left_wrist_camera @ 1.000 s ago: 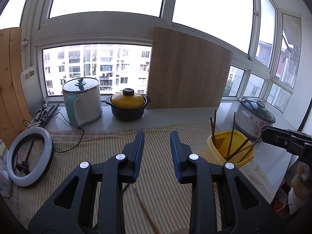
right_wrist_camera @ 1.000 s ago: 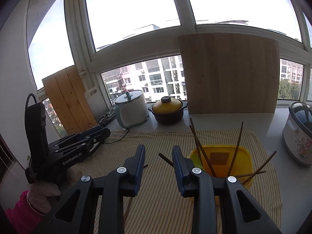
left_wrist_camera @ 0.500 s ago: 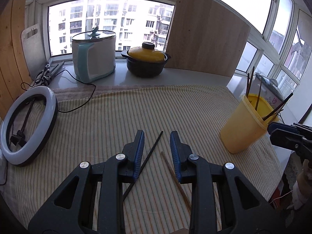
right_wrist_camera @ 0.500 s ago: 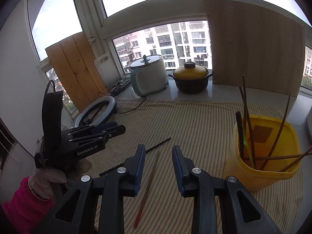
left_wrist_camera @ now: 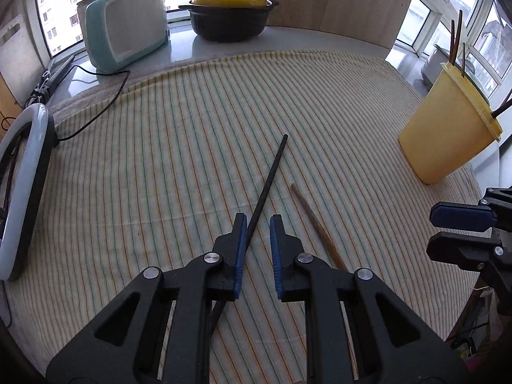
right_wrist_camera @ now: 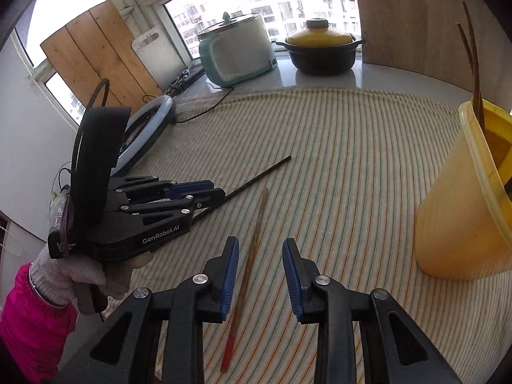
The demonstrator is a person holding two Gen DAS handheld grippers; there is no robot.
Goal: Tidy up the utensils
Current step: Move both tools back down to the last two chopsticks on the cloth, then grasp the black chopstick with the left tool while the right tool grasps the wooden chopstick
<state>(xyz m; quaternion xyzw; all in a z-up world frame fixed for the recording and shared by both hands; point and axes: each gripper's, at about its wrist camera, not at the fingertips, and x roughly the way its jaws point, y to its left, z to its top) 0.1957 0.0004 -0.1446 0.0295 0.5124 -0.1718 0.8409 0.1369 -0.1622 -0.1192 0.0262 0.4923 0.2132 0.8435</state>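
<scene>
- I am at the pick-up step: two chopsticks lie on the striped cloth (left_wrist_camera: 160,160), and both must go into the yellow cup (left_wrist_camera: 448,134) at my right, where others already stand.
- My left gripper (left_wrist_camera: 257,246) is closing around the black chopstick (left_wrist_camera: 270,172). The stick runs between the blue pads, close to the left one, but the pads do not press it yet.
- My right gripper (right_wrist_camera: 260,272) has its jaws apart over the brown chopstick (right_wrist_camera: 252,249), which has a red end. It touches neither pad.
- Next, I think each gripper must sink a little, shut on its stick, and then lift without dragging the cloth.
- One second ago both cameras looked at the windows and the pots; now both look down at the cloth, and the sticks are between the jaws.
</scene>
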